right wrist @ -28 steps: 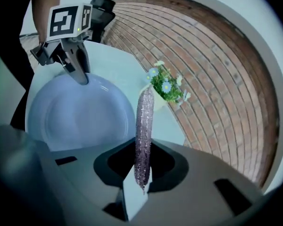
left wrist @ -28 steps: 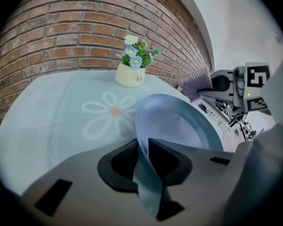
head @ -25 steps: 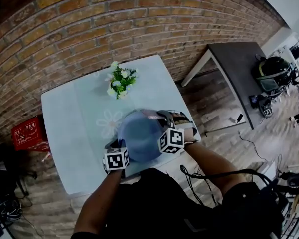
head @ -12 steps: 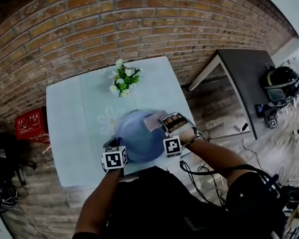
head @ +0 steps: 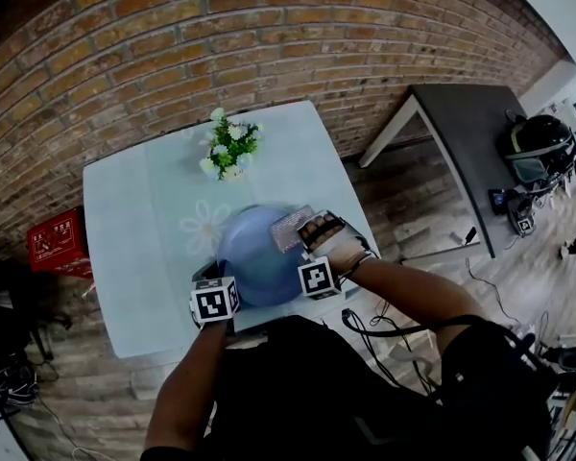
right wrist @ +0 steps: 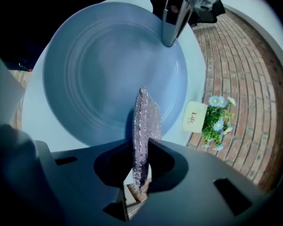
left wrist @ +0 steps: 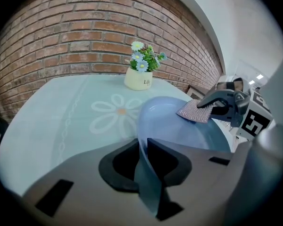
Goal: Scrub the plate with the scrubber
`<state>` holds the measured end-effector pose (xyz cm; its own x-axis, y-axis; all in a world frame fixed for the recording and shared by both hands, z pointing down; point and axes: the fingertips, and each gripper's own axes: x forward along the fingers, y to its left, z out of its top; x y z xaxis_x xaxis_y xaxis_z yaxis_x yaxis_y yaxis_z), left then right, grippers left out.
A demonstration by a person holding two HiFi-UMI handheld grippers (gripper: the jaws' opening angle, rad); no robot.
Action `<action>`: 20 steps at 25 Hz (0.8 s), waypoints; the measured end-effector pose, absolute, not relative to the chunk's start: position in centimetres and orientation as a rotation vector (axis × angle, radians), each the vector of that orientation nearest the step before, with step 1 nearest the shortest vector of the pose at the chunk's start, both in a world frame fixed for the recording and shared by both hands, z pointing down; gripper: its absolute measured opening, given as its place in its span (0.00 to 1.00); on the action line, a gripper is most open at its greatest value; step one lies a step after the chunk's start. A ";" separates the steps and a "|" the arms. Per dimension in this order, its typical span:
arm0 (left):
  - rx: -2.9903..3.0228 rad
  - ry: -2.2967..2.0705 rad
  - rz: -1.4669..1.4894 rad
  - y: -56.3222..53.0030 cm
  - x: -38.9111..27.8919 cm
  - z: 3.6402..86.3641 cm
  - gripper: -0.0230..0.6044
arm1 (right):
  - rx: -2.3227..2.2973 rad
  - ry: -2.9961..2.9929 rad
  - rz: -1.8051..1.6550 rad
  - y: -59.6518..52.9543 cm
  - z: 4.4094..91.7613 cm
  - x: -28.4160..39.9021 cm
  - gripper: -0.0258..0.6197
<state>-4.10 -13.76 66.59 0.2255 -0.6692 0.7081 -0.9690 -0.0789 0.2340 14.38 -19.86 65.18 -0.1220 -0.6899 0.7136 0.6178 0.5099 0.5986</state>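
Lower middle of the head view, over the near edge of the surface (head: 125, 219), we had the blue plate (head: 254, 257) tilted. Its rim sat clamped in the left gripper (left wrist: 144, 157), whose jaws had just been closing on it. Right gripper (right wrist: 140, 168) pinched the scrubber (right wrist: 144, 117), tip at the plate's right rim; contact unclear. Both grasps done, we judged; scrubbing barely begun, most of the face left.

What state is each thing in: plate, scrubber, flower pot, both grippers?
Round blue plate, tilted, rim clamped.
Glittery pinkish scrubber pad, pinched, over the plate's face.
Cream flower pot, upright on table.
Left gripper, jaws just closing, shut on the plate.
Right gripper, shut on the scrubber.
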 end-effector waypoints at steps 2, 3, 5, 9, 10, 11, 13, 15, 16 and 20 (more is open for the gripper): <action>1.820 -1.511 0.562 -13.6 -4.1 66.6 0.14 | 0.057 -1.262 -1.098 -19.4 65.9 14.8 0.14; 1.818 -1.511 0.556 -13.6 -4.0 66.7 0.14 | 0.046 -1.243 -1.090 -19.3 65.8 15.1 0.14; 1.816 -1.511 0.540 -13.7 -4.0 66.7 0.14 | 0.019 -1.173 -1.077 -19.3 64.6 15.8 0.14; 1.826 -1.495 0.545 -13.7 -4.1 66.8 0.14 | 0.014 -1.178 -1.022 -18.1 64.7 16.2 0.14; 1.828 -1.490 0.546 -13.8 -4.2 66.7 0.14 | 0.010 -1.171 -1.008 -17.7 64.8 16.5 0.14; 1.832 -1.485 0.547 -13.8 -4.2 66.7 0.14 | 0.004 -1.154 -0.996 -17.4 64.8 16.8 0.14; 1.841 -1.470 0.546 -13.9 -4.2 66.8 0.14 | -0.003 -1.132 -0.970 -16.7 64.9 17.3 0.14; 1.842 -1.451 0.553 -13.8 -4.2 67.1 0.14 | -0.007 -1.119 -0.947 -15.9 65.3 17.7 0.14; 1.843 -1.443 0.560 -13.7 -4.2 67.2 0.14 | -0.010 -1.106 -0.933 -15.5 65.2 17.9 0.14; 1.878 -1.414 0.581 -13.8 -4.0 67.1 0.15 | -0.014 -1.066 -0.866 -13.7 64.5 18.6 0.14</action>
<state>-4.00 -13.79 67.10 0.3017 -0.6349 0.7113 -0.9516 -0.1543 0.2658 18.61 -13.67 64.46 0.1960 -0.6117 0.7664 0.6247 0.6804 0.3832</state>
